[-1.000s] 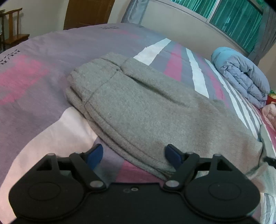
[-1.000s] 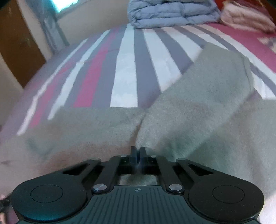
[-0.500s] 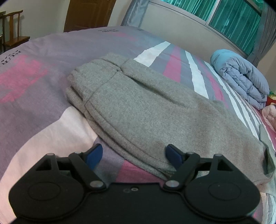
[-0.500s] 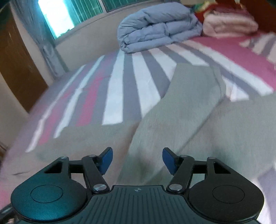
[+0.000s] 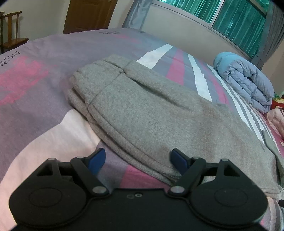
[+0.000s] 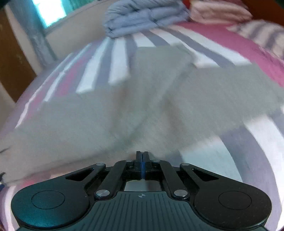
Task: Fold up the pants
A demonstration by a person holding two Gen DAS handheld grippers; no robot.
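Grey sweatpants (image 5: 150, 113) lie on the striped bed, legs laid one over the other, waistband at the far left. My left gripper (image 5: 138, 158) is open and empty, its blue pads at the near edge of the pants. In the right wrist view, which is blurred, the pants (image 6: 124, 110) spread out with two legs running away. My right gripper (image 6: 141, 156) is shut at the near edge of the grey cloth; whether cloth is pinched between the pads is not clear.
The bed sheet (image 5: 35, 85) is purple, pink and white striped. A folded blue duvet (image 5: 245, 78) lies at the head of the bed, also in the right wrist view (image 6: 142, 16). A pink blanket (image 6: 218, 10) lies beside it. A wooden chair (image 5: 12, 30) and door stand beyond the bed.
My right gripper opened half a second ago and has now shut again at the edge of the pants, and its view shifted. My left gripper has stayed open and almost still.
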